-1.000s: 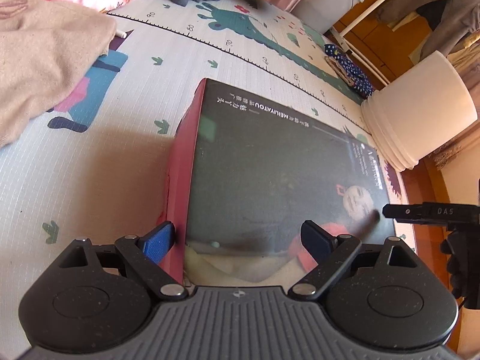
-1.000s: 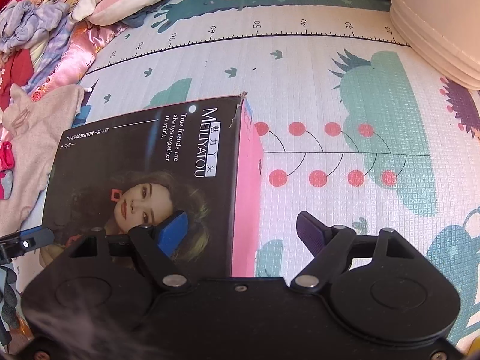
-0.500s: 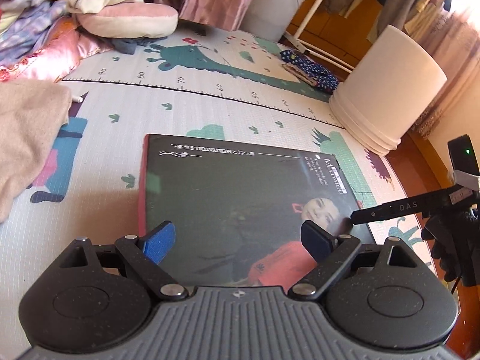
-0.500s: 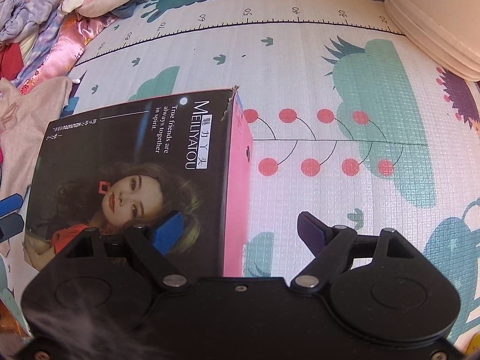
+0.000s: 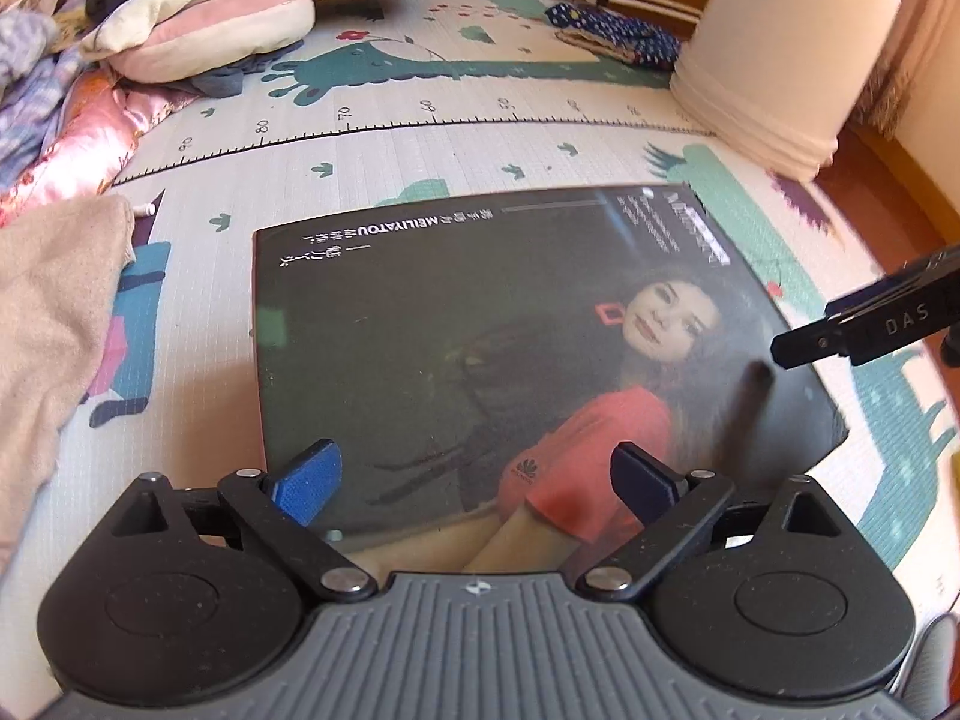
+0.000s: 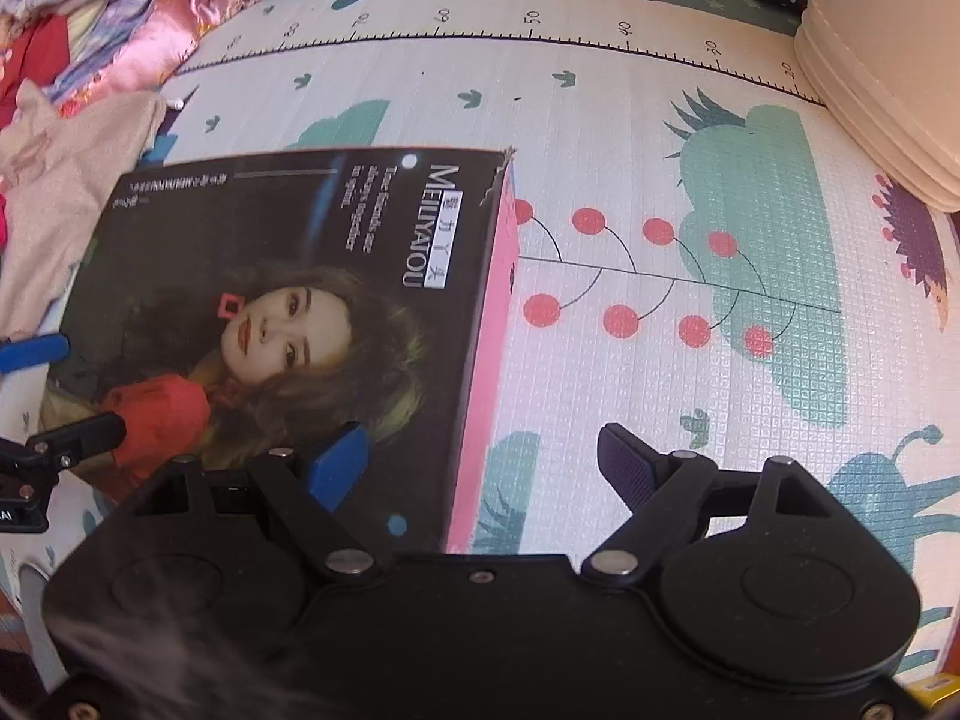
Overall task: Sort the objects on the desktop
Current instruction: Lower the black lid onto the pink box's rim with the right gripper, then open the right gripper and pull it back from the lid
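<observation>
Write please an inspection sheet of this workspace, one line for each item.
Surface: play mat with printed animals and a ruler line.
Job's things: flat dark box with a portrait and pink side, lying on the mat.
Clutter: beige cloth, pink cushion, clothes pile, dotted blue cloth.
Grippers: left tool over the box, jaws opening, nothing pressed; right tool open, straddling the box's pink edge.
Cables: nothing seen.
Surroundings: white bucket, wooden floor.

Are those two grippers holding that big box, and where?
Neither. The left gripper is opening above the box; the right gripper straddles its pink side, untouching.
</observation>
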Motion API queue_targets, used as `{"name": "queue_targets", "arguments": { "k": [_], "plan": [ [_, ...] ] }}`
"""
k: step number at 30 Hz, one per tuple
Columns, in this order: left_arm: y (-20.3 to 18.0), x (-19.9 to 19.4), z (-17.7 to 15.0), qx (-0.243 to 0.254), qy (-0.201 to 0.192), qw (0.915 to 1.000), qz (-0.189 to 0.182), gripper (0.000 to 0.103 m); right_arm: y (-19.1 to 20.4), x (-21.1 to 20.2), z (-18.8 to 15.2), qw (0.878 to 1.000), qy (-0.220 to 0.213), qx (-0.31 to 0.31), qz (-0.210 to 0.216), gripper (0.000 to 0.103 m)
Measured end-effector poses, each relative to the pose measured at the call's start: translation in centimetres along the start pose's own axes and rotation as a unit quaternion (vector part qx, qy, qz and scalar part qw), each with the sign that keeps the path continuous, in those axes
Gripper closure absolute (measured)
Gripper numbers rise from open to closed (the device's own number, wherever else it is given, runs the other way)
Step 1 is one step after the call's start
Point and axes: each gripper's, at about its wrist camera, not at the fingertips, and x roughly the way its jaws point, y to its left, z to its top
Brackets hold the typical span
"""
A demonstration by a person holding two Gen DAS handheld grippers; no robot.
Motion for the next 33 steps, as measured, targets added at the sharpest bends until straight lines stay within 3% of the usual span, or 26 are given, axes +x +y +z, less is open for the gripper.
{"name": "queue_targets", "arguments": {
  "k": [2, 5, 7, 14, 18, 24, 27, 33],
  "plan": [
    [-1.1, 0.1, 0.1, 0.017, 0.015, 0.9997, 0.012, 0.003, 0.2, -0.2, -0.8, 1.000, 0.001, -0.009, -0.003, 0.019],
    [-1.1, -1.0, 0.0, -0.045, 0.003, 0.9988, -0.018, 0.003, -0.1, -1.2, -1.7, 1.000, 0.005, -0.017, 0.001, 0.019],
    [-1.3, -1.9, 0.0, -0.057, 0.002, 0.9982, -0.017, 0.003, -0.3, -2.2, -2.2, 1.000, 0.003, -0.020, 0.001, 0.019],
    [-2.3, -6.3, 0.8, -0.062, -0.018, 0.9974, 0.032, 0.003, -1.4, -6.3, -4.9, 1.000, -0.010, -0.020, 0.004, 0.015],
    [-2.5, -9.3, 0.9, -0.084, -0.031, 0.9947, 0.051, 0.003, -0.6, -9.3, -6.3, 0.999, -0.039, -0.020, 0.001, 0.012],
    [-3.4, -13.7, 0.6, -0.104, -0.055, 0.9922, 0.041, 0.003, 2.1, -14.0, -8.0, 0.996, -0.081, -0.014, 0.020, 0.009],
    [-4.0, -16.0, 0.4, -0.104, -0.070, 0.9908, 0.051, 0.003, 3.6, -16.2, -8.9, 0.995, -0.100, -0.020, 0.010, 0.009],
    [-4.5, -20.5, -0.1, -0.124, -0.097, 0.9837, 0.088, 0.003, 4.5, -19.8, -10.6, 0.989, -0.139, 0.031, -0.029, 0.009]
  ]
}}
